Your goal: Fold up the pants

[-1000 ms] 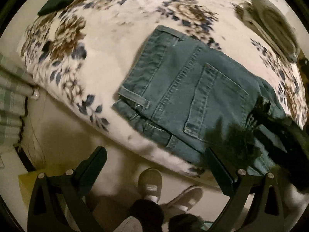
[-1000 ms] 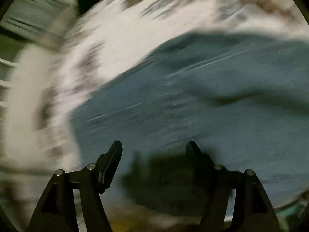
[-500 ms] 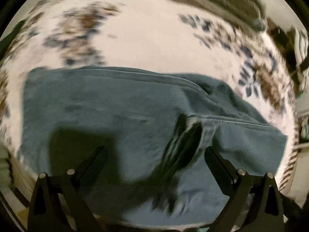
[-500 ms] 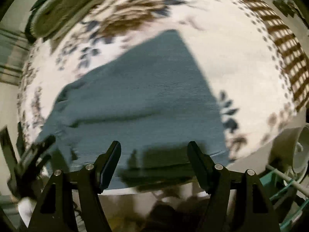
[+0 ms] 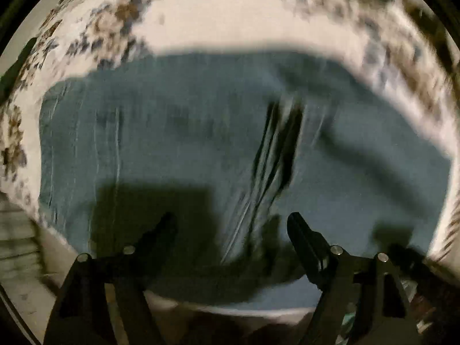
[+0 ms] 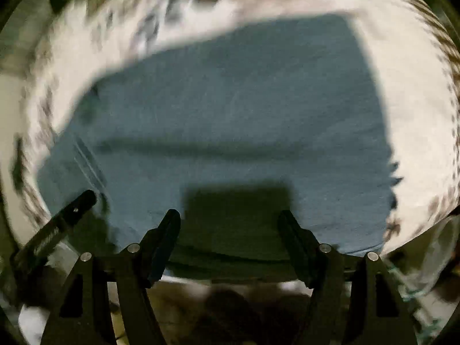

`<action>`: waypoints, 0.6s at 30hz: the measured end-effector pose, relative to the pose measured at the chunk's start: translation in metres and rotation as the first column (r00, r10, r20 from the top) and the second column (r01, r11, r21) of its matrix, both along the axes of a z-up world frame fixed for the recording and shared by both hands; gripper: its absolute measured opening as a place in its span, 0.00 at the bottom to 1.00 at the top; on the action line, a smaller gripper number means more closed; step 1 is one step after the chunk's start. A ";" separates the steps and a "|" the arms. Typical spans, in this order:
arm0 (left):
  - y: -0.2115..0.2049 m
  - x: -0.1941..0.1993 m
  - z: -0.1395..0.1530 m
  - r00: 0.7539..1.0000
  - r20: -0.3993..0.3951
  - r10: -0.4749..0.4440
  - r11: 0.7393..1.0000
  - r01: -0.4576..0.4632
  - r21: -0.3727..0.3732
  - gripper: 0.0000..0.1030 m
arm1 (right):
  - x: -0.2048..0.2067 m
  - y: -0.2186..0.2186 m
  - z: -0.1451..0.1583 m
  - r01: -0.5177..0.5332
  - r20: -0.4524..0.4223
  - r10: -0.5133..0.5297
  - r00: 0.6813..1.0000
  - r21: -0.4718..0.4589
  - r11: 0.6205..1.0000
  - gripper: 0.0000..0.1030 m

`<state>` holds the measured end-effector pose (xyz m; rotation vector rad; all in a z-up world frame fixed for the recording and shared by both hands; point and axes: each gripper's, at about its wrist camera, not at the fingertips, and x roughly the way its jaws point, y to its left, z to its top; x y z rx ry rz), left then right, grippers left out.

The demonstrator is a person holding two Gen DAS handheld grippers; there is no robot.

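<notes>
Pants [image 5: 201,132] lie flat on the bed [image 5: 230,20], their lower edge along the bed's near edge, one deep crease [image 5: 276,155] across the cloth. A second ago your left tool [image 5: 230,224] looked at the waistband from beyond that edge; now both tools hang over the denim. Left jaws have just been closing, nothing between them yet. Your right tool [image 6: 228,221] is also released, empty. I judge you are about to take the near edge for a fold.
</notes>
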<state>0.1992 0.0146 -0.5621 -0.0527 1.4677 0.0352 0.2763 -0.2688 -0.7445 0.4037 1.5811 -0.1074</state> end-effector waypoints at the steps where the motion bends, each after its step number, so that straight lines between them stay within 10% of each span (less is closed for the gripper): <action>1: 0.003 -0.008 -0.007 1.000 -0.028 0.006 1.000 -0.006 -0.001 0.76 | -0.001 0.007 -0.005 -0.033 -0.032 0.032 0.999 -0.026 0.999 0.67; 12: 0.028 -0.025 0.003 0.996 -0.043 0.081 0.992 -0.085 -0.091 0.77 | -0.011 0.017 -0.002 -0.132 -0.056 0.130 0.990 -0.042 0.990 0.67; 18: 0.119 -0.054 0.051 0.913 0.101 0.395 0.877 -0.342 -0.338 0.94 | -0.009 -0.002 0.033 -0.047 0.105 0.044 0.994 0.026 0.999 0.86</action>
